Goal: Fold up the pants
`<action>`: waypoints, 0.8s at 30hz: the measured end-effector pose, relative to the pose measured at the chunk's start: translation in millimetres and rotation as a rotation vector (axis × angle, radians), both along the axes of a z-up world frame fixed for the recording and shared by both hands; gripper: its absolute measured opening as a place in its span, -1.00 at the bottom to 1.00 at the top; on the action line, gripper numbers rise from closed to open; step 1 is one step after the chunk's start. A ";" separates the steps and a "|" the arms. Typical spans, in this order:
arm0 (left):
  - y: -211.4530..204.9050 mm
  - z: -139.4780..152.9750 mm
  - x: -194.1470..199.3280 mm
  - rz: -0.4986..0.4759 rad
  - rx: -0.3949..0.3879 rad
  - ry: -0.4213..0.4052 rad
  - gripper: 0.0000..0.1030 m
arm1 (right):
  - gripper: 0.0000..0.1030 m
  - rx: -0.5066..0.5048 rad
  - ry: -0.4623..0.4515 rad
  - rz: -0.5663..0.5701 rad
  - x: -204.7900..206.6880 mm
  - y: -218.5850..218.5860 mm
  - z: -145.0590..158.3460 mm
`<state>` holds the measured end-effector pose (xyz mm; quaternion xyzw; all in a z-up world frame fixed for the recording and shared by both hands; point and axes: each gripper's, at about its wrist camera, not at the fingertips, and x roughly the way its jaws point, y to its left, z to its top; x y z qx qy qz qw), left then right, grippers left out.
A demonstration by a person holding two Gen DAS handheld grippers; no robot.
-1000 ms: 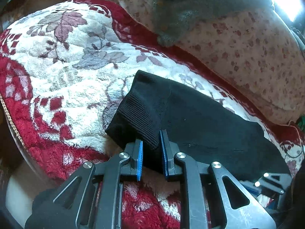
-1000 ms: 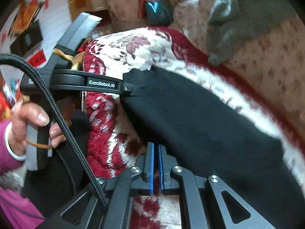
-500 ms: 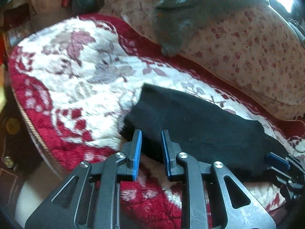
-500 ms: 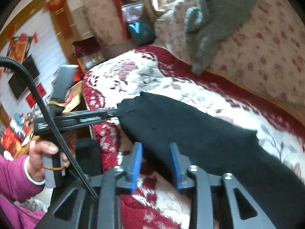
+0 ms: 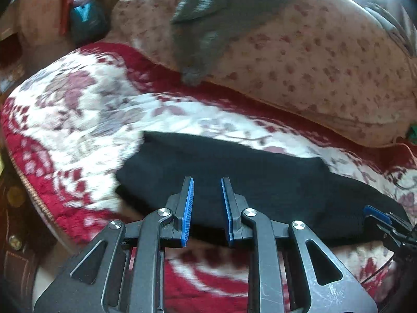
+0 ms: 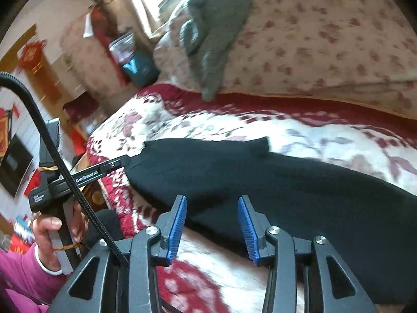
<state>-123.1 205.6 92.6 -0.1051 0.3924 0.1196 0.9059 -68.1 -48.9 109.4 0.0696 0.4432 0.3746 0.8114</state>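
Fingers [image 5: 188, 203] of both grippers gape empty over black pants [image 5: 234, 172] on blanket [image 5: 78, 120].

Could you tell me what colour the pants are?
The pants are plain black, clearest in the right wrist view.

Bare blanket [image 5: 78, 120] left; cushion [image 5: 325, 73] behind

Your black pants [image 5: 250, 180] lie folded into a long flat band on the red-and-white floral blanket [image 5: 86, 120], running from nine o'clock toward four o'clock [image 6: 299, 182].
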 end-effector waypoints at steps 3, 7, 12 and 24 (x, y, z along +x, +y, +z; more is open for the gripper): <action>-27.8 4.8 11.3 -0.059 0.000 -0.013 -0.64 | -0.16 -0.011 0.000 -0.069 0.9 -29.5 4.1; -65.2 7.4 25.7 -0.142 -0.006 -0.014 -0.64 | -0.09 -0.023 0.009 -0.164 -2.6 -71.4 7.7; -116.7 2.6 42.7 -0.255 -0.021 0.009 -0.64 | -0.06 -0.039 0.039 -0.289 -12.7 -130.0 10.0; -211.9 -16.5 81.2 -0.533 -0.164 0.112 -0.64 | 0.04 -0.005 0.208 -0.580 -48.9 -254.9 -10.0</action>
